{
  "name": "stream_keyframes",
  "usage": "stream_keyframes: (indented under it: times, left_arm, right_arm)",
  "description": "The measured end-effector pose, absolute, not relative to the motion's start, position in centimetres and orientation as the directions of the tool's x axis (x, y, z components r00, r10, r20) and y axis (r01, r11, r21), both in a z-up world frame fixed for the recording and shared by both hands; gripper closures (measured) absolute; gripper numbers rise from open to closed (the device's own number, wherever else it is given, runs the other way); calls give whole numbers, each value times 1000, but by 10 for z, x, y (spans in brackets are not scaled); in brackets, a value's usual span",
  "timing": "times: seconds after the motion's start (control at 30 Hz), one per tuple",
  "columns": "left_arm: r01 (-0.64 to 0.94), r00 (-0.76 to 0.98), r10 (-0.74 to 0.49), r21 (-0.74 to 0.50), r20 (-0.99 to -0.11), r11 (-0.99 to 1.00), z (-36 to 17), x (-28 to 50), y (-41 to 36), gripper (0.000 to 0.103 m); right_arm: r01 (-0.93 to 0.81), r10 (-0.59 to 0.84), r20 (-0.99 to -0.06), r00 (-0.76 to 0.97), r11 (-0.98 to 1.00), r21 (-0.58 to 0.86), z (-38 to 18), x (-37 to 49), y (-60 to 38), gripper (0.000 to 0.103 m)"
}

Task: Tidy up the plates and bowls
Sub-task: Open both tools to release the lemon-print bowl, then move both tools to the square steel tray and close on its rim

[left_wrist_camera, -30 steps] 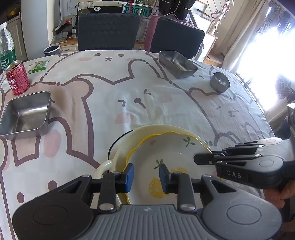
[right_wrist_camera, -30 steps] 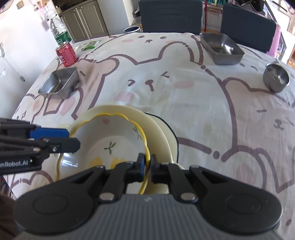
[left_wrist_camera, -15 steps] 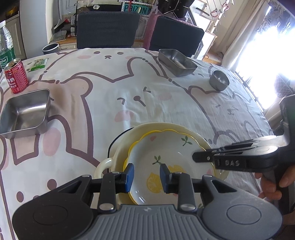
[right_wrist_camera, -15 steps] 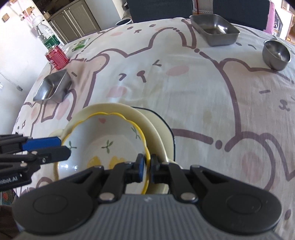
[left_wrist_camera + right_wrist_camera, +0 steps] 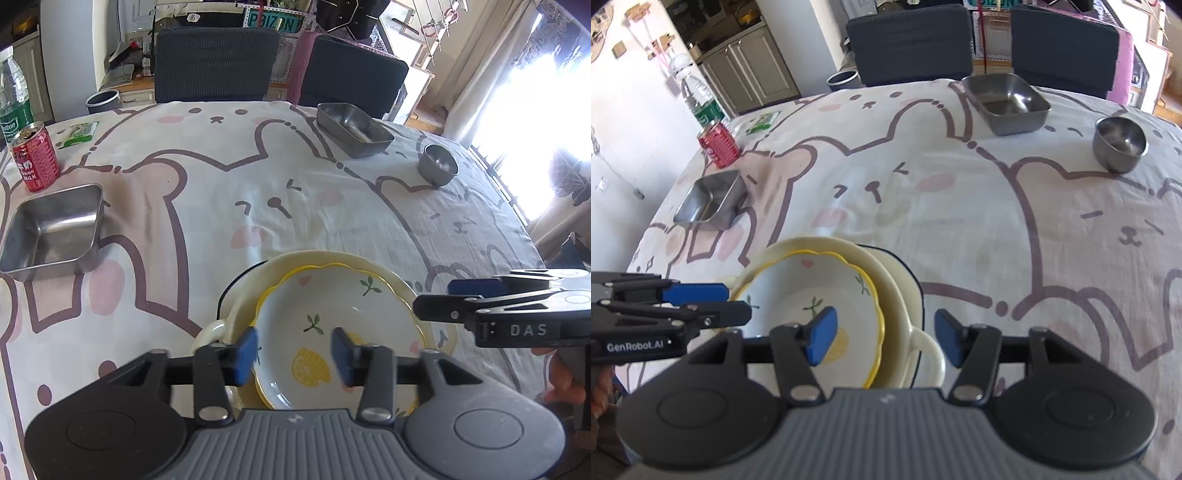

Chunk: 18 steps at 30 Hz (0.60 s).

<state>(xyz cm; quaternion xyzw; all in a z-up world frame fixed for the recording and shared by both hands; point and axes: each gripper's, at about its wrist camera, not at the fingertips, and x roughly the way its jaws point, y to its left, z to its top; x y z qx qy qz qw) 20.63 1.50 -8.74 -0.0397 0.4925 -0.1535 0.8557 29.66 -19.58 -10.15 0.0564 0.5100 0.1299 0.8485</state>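
A white lemon-print bowl with a yellow scalloped rim (image 5: 332, 314) (image 5: 812, 291) rests inside a cream plate (image 5: 391, 277) (image 5: 886, 280), which sits on a dark-rimmed handled dish (image 5: 918, 295). My left gripper (image 5: 293, 352) hovers over the bowl's near-left rim. Its jaws are opening, and the rim lies between the blue pads untouched. My right gripper (image 5: 884, 338) straddles the bowl's right rim and the plate's edge. Its jaws are also opening and the pads stand clear of both. Each gripper shows at the side of the other's view (image 5: 461, 299) (image 5: 701, 299).
On the bear-print cloth stand a square steel tray (image 5: 55, 229) at left, a rectangular steel tray (image 5: 354, 129) and a small steel bowl (image 5: 437, 164) at the far right. A red can (image 5: 35, 162), a water bottle (image 5: 13, 99) and a green packet (image 5: 79, 134) are far left. Two dark chairs (image 5: 218, 62) stand behind the table.
The right gripper's jaws have sprung apart, letting go of the bowl's yellow rim, and it has lifted slightly. The left gripper's jaws have widened too. The bowl now rests in the cream plate.
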Motion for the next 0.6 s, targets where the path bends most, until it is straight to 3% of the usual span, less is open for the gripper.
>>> stream_keyframes:
  times: [0.1, 0.27, 0.6]
  left_arm:
    - [223, 488, -294, -208, -822, 952, -82, 205, 17, 23]
    - [201, 554, -260, -177, -791, 964, -67, 202, 27, 2]
    - [29, 681, -125, -144, -722, 989, -42, 223, 96, 0]
  right_arm:
    - [-163, 266, -834, 484, 963, 214, -96, 291, -200, 22]
    - [-151, 263, -809, 525, 965, 215, -86, 288, -204, 0]
    - [-130, 290, -732, 616, 954, 269, -74, 300, -183, 0]
